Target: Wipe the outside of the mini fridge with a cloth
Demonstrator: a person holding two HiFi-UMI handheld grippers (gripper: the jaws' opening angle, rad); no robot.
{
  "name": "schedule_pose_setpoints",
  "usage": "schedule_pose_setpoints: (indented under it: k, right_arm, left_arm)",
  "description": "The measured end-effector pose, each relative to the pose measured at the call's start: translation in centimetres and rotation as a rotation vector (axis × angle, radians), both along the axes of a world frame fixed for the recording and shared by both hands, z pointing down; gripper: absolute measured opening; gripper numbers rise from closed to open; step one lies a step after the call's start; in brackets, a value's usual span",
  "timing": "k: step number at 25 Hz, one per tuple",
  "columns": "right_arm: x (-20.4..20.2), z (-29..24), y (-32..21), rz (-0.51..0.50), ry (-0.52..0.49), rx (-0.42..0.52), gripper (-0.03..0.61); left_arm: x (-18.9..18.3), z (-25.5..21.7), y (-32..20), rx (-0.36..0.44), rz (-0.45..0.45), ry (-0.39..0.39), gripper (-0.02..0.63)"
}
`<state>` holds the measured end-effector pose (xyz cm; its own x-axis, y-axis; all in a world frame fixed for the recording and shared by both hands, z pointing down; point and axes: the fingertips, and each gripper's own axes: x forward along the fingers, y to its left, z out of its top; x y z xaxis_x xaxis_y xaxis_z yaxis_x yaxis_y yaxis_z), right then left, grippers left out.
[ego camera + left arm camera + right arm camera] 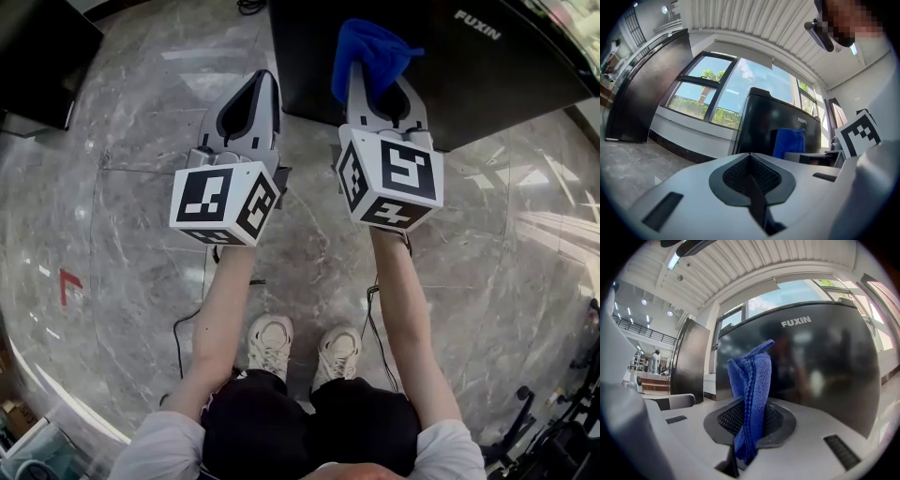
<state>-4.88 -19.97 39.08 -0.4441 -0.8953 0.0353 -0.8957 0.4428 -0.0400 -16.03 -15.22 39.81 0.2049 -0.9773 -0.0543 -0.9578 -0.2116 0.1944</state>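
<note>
Two grippers are raised side by side over the marble floor (pixel 122 234), both aimed at the black mini fridge (pixel 469 84) that stands on it just ahead of the person. The right gripper (pixel 375 80) does the work. Its fingers (pixel 729 420) are clamped on a folded blue cloth (pixel 752 394), pinched low so that most of the fabric stands up beyond the tips as a soft pad, probably so that cloth and not plastic meets the fridge. In the head view the cloth overlaps the fridge's near edge. The right gripper view shows the glossy face with its white lettering close behind the fabric, but whether the two touch cannot be told.

The left gripper (pixel 264 82) hangs just beside the right one, short of the fridge. Its fingers (pixel 736 174) are pressed fully together with nothing between them, so it seems to be held clear and not helping.

Wiping looks barely begun or about to begin. The next stroke needs the cloth pressed flat and dragged across the panel without slipping from the pinch.
</note>
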Motion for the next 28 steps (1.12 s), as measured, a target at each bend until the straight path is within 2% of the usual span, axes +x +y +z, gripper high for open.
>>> schedule_pose_setpoints:
  k: [8,16,23,28]
  right_arm:
    - [6.5,0.5,0.1,0.075,0.053,0.006,0.072]
    - [17.1,1.5,-0.3,0.268,0.044,-0.036,0.072]
    - [24.5,1.4,-1.2,0.404,0.02,-0.054,0.072]
    - [26.6,1.1,-1.6,0.455,0.04,-0.041,0.072]
  left_arm:
    - [7.5,0.8,-0.6,-0.011,0.124,-0.026,0.005]
    - [14.0,1.7,-1.0,-0.016,0.23,0.0,0.005]
    - [16.1,2.7,-1.2,-0.033,0.268,0.015,0.005]
    - [15.5,2.8,-1.4,-0.037,0.253,0.014,0.005]
